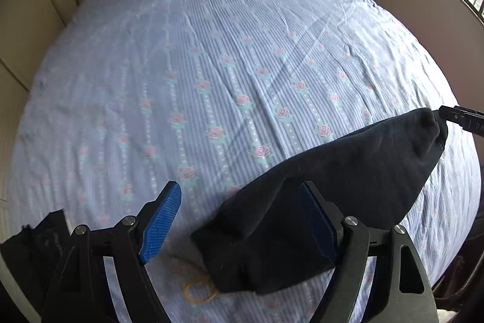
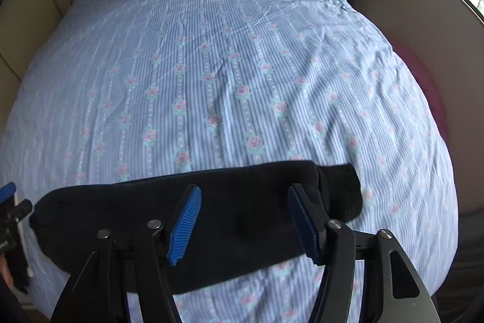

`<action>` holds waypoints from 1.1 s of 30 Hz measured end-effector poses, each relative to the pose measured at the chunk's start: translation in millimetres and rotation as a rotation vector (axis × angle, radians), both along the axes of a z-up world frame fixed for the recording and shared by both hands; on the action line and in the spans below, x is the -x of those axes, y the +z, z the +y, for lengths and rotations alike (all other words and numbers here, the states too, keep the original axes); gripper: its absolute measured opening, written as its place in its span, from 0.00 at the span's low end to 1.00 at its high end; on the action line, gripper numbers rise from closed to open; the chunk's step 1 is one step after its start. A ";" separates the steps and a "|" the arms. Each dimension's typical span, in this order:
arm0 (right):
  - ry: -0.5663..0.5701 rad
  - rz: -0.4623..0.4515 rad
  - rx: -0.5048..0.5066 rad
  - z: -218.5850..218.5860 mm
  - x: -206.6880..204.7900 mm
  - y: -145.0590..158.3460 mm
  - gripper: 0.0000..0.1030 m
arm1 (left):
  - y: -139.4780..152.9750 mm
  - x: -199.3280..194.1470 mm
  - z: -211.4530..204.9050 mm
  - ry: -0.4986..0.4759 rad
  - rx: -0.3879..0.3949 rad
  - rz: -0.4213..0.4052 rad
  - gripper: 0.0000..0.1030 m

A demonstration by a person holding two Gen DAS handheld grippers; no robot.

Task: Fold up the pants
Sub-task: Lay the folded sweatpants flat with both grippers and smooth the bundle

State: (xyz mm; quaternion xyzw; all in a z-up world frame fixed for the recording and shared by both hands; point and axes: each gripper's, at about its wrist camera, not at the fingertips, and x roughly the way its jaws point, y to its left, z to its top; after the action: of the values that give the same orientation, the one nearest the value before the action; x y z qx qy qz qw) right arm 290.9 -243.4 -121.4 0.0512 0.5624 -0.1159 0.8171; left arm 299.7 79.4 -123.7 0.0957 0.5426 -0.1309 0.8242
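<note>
While the left wrist view looks along the bed [image 1: 211, 35], the left gripper [image 1: 242, 220] has its blue pads spread wide apart, holding nothing. Dark pants [image 1: 332, 186], folded into a long band, lie on the flowered sheet at the near right; their long axis slants from the near centre up to the far right. At that far right end the right gripper [image 1: 462, 118] sits at the bunched tip of the cloth, though this view does not show whether it clamps it. A tan rubber band [image 1: 198, 291] lies on the sheet just beside the near end. From the right wrist view, the pants [image 2: 242, 202] stretch crosswise over the near part of the bed [image 2: 242, 50], left to right, with a ribbed end pointing right. The right gripper [image 2: 243, 224] hangs above the middle of the band, jaws apart.
</note>
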 end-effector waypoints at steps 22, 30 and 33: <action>-0.339 0.039 -0.274 -111.1 94.4 -54.2 0.76 | 3.1 76.6 -106.5 -0.012 0.025 0.003 0.70; -0.491 0.001 -0.487 -151.3 89.8 -98.1 0.85 | 2.5 68.8 -152.2 -0.058 0.036 0.025 0.70; -0.473 0.030 -0.483 -152.8 78.5 -110.5 0.85 | -2.2 67.4 -153.8 -0.062 0.023 0.043 0.70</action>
State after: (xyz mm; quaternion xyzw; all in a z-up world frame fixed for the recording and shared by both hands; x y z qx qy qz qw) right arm 212.4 -396.1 -232.0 0.3709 0.5580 -0.1663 0.7235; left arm 232.3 -74.4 -125.9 0.1003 0.5553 -0.1645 0.8090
